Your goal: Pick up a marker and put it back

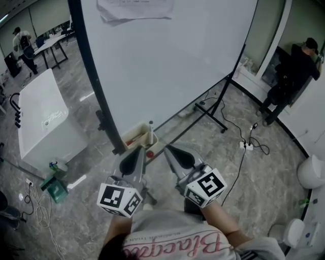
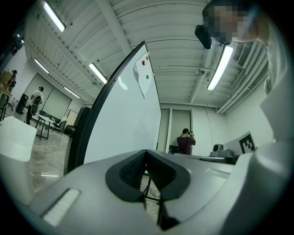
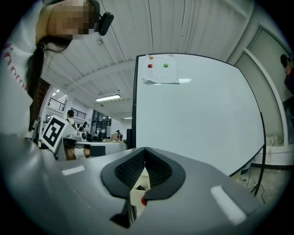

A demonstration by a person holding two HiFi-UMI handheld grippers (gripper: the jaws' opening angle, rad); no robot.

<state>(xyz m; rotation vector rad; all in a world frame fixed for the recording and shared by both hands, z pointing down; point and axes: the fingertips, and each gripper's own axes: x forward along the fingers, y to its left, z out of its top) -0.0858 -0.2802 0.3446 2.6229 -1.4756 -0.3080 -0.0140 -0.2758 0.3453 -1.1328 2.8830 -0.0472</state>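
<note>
Two grippers hang low in front of a free-standing whiteboard, and neither holds anything. Far to the left of the whiteboard a distant person stands by some tables. Nearer, a white cabinet sits left of the board's dark post, with a green object on the floor near it.

The left gripper points toward the whiteboard's lower left corner. Its own view shows the jaws closed, their black pads meeting tip to tip with nothing between them.

A wooden tray is fixed at that same lower corner of the whiteboard, just beyond both grippers. The marker, white with a dark tip, stands upright in it, apart from both grippers. A red-capped item lies at the tray's near edge.

The right gripper sits just right of the left one, also aimed at the whiteboard's lower edge. Its jaws are pressed together with nothing between them. In its own view only the tray shows through the gap under the pads.

High on the whiteboard a sheet of paper is pinned. Right of the whiteboard, cables trail across the floor, and a person in dark clothes stands by the wall.
</note>
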